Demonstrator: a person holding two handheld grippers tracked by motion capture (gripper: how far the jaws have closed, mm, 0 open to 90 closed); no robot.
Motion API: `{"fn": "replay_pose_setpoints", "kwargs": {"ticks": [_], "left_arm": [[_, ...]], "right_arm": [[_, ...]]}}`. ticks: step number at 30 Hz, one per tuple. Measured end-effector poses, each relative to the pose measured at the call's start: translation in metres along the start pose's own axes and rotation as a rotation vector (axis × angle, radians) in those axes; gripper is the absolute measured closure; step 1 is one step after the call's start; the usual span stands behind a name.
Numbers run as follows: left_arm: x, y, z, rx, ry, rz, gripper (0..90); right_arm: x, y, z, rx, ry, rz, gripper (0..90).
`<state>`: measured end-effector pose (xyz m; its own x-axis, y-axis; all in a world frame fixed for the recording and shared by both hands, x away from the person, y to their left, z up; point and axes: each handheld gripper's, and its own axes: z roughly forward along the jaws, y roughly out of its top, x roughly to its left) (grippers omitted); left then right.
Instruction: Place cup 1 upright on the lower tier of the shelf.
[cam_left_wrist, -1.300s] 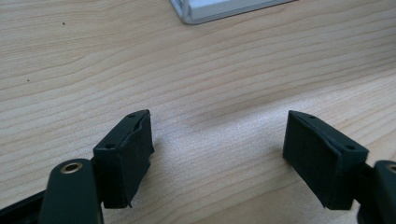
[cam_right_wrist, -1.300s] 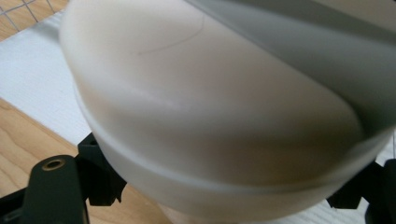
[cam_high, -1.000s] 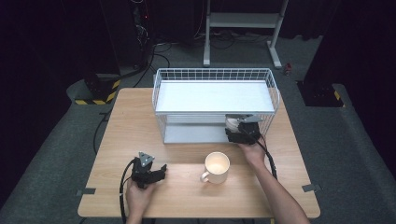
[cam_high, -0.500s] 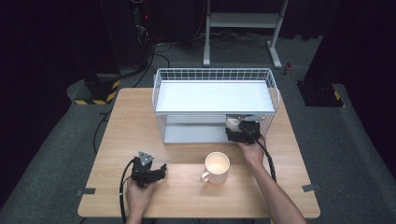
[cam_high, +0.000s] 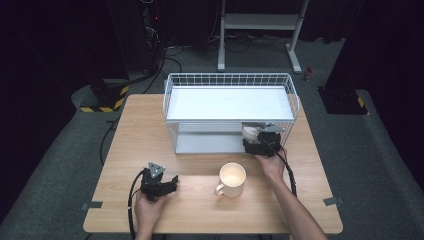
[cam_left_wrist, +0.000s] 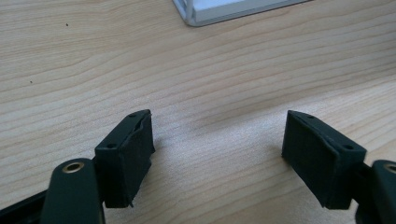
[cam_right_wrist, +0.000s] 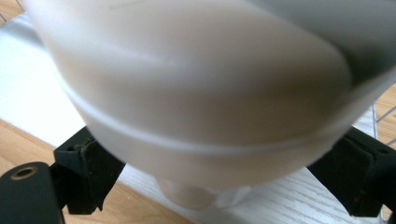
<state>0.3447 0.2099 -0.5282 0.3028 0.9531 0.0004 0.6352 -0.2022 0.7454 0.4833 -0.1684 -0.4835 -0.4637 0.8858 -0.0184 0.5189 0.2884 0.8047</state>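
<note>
A white bowl stands on its foot on the lower white shelf of a wire rack, at its right end. My right gripper reaches in under the top shelf. Its jaws have just been opening and stand open on either side of the bowl, which looms large and blurred between them. My left gripper rests on the wooden table near the front left, open, with nothing but bare wood between its pads.
A cream mug stands upright on the table in front of the rack, handle to the left, between my two hands. The rack's corner lies ahead of the left gripper. Dark floor, cables and a metal stand surround the table.
</note>
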Motion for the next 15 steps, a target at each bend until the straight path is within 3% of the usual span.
{"fn": "replay_pose_setpoints", "kwargs": {"ticks": [15], "left_arm": [[0.000,0.000,-0.001,0.001,0.001,0.002,25.0]], "right_arm": [[-0.002,-0.004,-0.012,0.004,0.007,0.014,9.8]]}}
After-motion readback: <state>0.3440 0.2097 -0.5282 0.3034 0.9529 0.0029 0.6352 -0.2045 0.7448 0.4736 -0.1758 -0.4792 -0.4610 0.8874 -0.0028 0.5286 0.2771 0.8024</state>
